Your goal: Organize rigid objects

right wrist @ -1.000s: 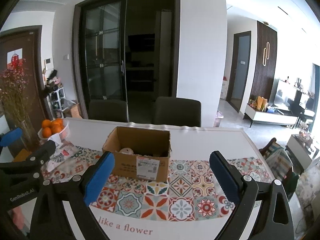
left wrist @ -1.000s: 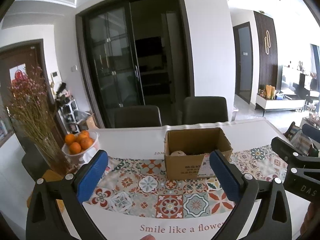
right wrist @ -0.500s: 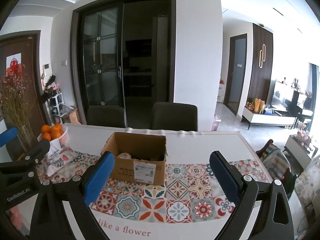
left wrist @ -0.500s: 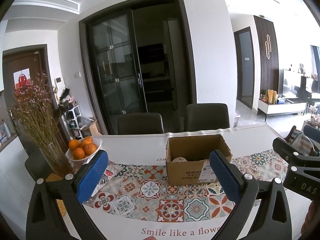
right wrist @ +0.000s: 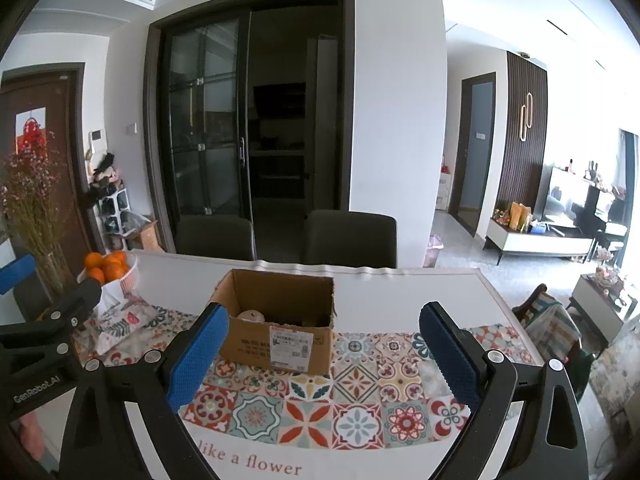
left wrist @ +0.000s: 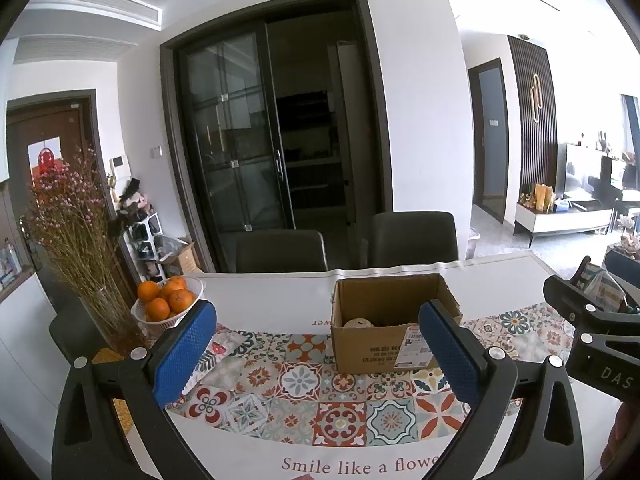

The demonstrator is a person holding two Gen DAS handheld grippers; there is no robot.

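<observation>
An open cardboard box (left wrist: 384, 344) stands on the patterned table runner (left wrist: 304, 384); it also shows in the right wrist view (right wrist: 280, 340). A round pale object (left wrist: 358, 323) lies inside it, also seen from the right (right wrist: 251, 316); the rest of the inside is hidden. My left gripper (left wrist: 316, 352) is open and empty, held above the table's near edge, short of the box. My right gripper (right wrist: 320, 356) is open and empty, to the right of the left one, also short of the box.
A white bowl of oranges (left wrist: 168, 304) and a vase of dried flowers (left wrist: 80, 248) stand at the table's left. Two dark chairs (left wrist: 280, 250) stand behind the table (right wrist: 420, 292). A folded cloth (right wrist: 120, 320) lies left of the box.
Both grippers have risen and tilted up a little, so the box and table sit lower in both views. Both stay open and empty.
</observation>
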